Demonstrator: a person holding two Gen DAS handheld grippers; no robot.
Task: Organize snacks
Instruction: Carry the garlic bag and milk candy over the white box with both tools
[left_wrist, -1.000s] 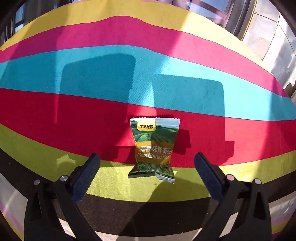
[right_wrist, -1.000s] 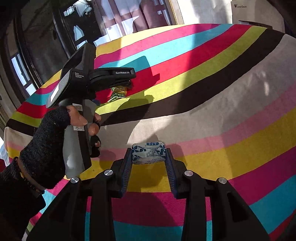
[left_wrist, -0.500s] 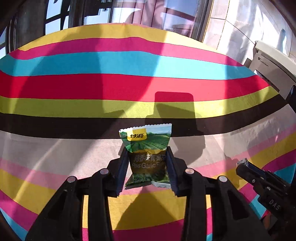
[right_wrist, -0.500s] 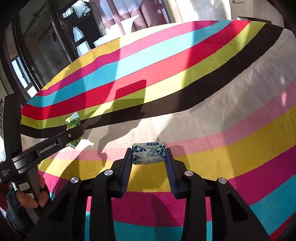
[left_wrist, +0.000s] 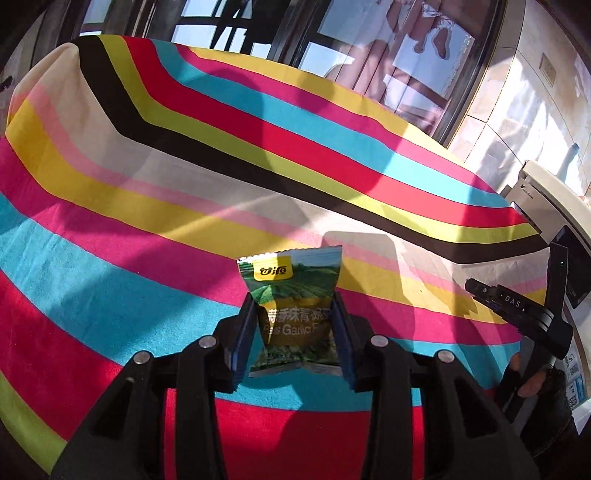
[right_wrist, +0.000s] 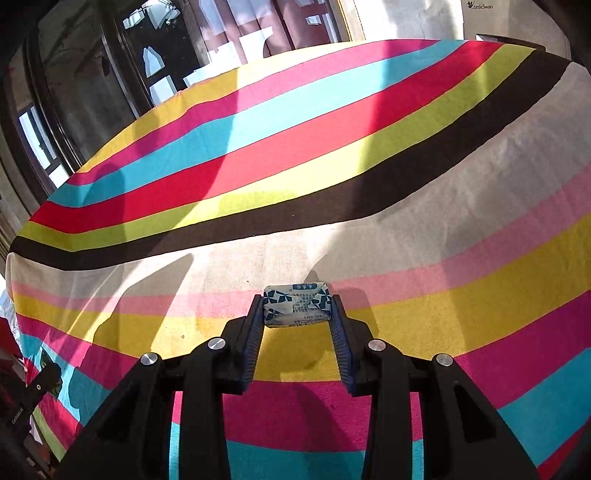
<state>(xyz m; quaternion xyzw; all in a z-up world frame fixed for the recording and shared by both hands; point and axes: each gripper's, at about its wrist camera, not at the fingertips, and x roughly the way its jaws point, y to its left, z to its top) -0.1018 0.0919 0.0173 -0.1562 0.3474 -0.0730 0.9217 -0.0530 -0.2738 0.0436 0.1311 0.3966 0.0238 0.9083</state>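
Observation:
My left gripper (left_wrist: 293, 321) is shut on a green garlic-pea snack packet (left_wrist: 295, 295) with a yellow logo and holds it upright above the striped tablecloth (left_wrist: 147, 206). My right gripper (right_wrist: 297, 310) is shut on a small blue-and-white wrapped snack (right_wrist: 296, 304), held just above the cloth's pink and yellow stripes (right_wrist: 480, 280). The right gripper's body (left_wrist: 517, 306) shows at the right edge of the left wrist view. Part of the left gripper (right_wrist: 33, 395) shows at the lower left of the right wrist view.
The table is covered by a cloth with wide coloured stripes. Dark window frames (left_wrist: 258, 33) stand behind it. A white appliance (left_wrist: 546, 192) stands past the table's right edge. The cloth drops off at the far left corner (left_wrist: 66, 59).
My left gripper closed on the green packet, lifted it off the cloth and swung left toward nearer stripes. My right gripper kept hold of the blue-and-white snack and hardly moved.

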